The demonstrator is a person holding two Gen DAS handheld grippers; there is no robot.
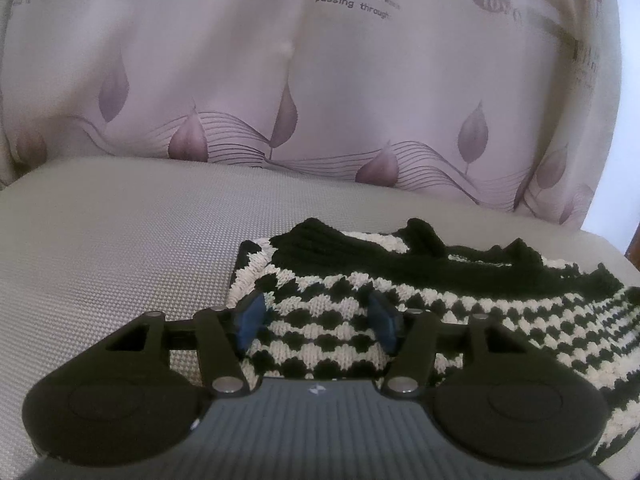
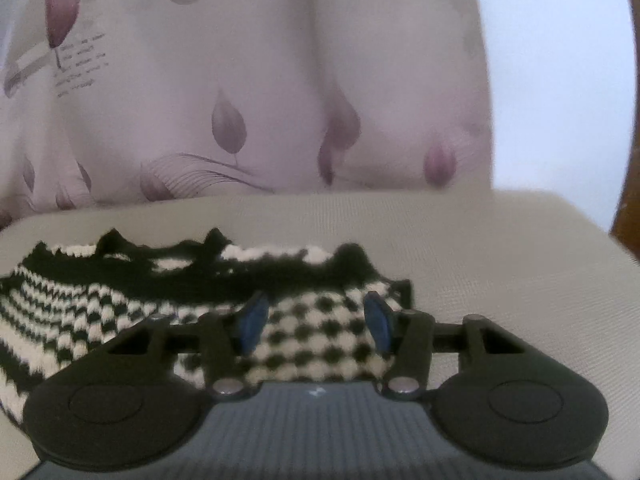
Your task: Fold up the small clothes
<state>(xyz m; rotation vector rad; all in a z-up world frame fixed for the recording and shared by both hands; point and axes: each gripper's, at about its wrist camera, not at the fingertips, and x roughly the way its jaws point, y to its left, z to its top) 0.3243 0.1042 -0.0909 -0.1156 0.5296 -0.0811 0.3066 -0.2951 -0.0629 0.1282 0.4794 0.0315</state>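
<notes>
Left gripper [image 1: 318, 322] and right gripper [image 2: 316, 320] both spread apart over the knit garment [image 1: 400, 304], seemingly released.

A pale pink curtain [image 1: 320, 92], printed with purple leaves and lines of dark text, hangs behind the grey woven surface [image 1: 120, 240].

Black-and-cream checked knit garment [image 1: 332, 320]: chunky wool-like yarn, rough, matt, ribbed black trim at far edge. Under it, grey woven mesh cushion [image 1: 120, 248], fine grainy texture. Behind, pale pink leaf-print curtain [image 1: 320, 92], smooth cloth, slight sheen. Left gripper [image 1: 316, 322]: matt black plastic, blue rubbery pads [image 1: 250, 322], shiny metal pins.
</notes>
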